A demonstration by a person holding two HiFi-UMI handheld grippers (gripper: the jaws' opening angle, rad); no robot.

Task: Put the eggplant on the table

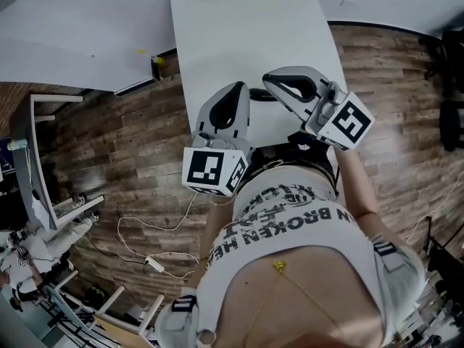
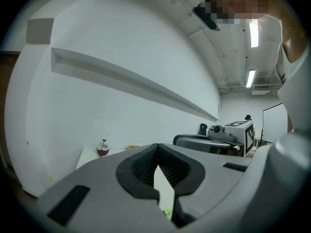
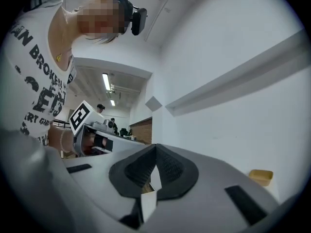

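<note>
Jaws of the left tool [image 1: 236, 87] are clenched tip to tip on nothing, and it is held about level over the near end of the white tabletop [image 1: 239, 27]. Just right of it, the right tool [image 1: 270, 80] is likewise clenched and empty. No view lets me make out the eggplant.

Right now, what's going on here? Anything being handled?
A person stands at the end of a white table, holding two grippers. The left gripper and right gripper are held level, fingers together, nothing between them. No eggplant shows in any view; a small round brown object sits at the table's far end.
</note>
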